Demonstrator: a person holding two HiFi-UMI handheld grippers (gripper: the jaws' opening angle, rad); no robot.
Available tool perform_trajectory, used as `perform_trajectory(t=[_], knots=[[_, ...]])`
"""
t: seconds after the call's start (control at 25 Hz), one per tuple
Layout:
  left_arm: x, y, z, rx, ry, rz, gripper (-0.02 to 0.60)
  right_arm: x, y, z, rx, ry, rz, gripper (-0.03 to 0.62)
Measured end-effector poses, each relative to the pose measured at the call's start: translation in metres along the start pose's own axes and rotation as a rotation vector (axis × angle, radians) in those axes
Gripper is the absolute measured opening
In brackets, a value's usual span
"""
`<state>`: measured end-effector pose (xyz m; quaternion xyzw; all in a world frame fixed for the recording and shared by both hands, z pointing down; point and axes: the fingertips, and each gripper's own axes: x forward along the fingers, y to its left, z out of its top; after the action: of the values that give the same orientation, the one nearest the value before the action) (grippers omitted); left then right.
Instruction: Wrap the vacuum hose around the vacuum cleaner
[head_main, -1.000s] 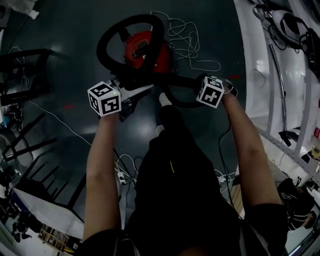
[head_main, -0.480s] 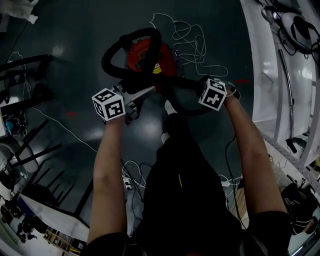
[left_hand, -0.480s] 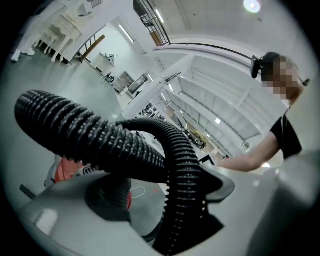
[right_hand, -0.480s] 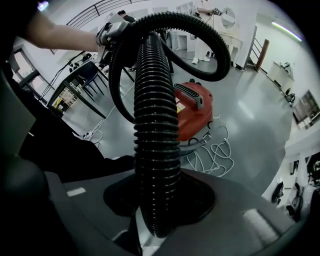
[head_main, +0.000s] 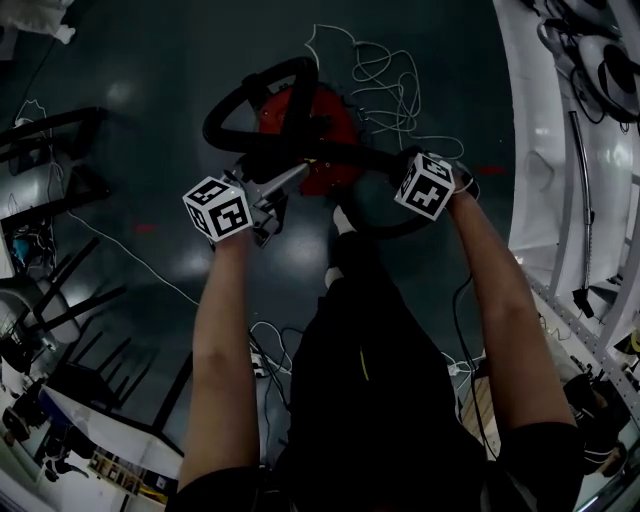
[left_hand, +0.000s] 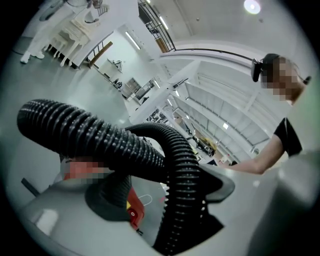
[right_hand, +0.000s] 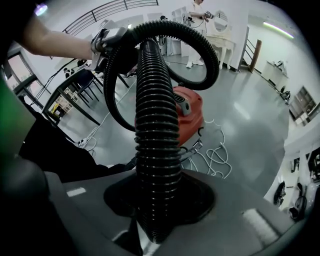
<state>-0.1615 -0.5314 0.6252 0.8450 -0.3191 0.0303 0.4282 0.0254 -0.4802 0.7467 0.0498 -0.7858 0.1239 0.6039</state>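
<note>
Head view looks down on a round red vacuum cleaner (head_main: 330, 135) standing on the dark grey floor (head_main: 150, 100) just ahead of the person's white-socked foot (head_main: 343, 218). A black ribbed vacuum hose (head_main: 250, 95) forms a loop that lies over the top and left side of the red body, with one strand crossing the top. From there the hose runs right toward the right gripper (head_main: 392, 168) and curves round below it, close to the foot. The left gripper (head_main: 268, 198) is at the front left of the cleaner, up against the hose. A thin white cord (head_main: 390, 75) lies in loose tangles on the floor behind and to the right of the cleaner. In the left gripper view the jaws of the left gripper (left_hand: 186, 220) are closed around the hose (left_hand: 182, 165), which rises between them and bends away to the left in a thick curve, with a bit of the red body (left_hand: 131, 210) showing beneath. In the right gripper view the right gripper (right_hand: 157, 220) is likewise clamped on the hose (right_hand: 157, 150), which stands straight up from the jaws, passes in front of the red cleaner (right_hand: 192, 112) and arcs into a wide loop whose upper left part is held by the left gripper (right_hand: 107, 42).
</note>
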Motion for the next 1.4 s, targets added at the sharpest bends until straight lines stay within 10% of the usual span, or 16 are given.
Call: perform_trajectory(t=[0.72,1.4], knots=[[0.010,0.053,0.047,-0.048,-0.131,0.094,0.396,0.013,-0.046,0.043,0.075,-0.015,-0.034,0.133],[0.032,0.122,0.019,-0.239,0.016,0.196,0.422,0.047,-0.052,0.048,0.131,0.080,0.011,0.133]])
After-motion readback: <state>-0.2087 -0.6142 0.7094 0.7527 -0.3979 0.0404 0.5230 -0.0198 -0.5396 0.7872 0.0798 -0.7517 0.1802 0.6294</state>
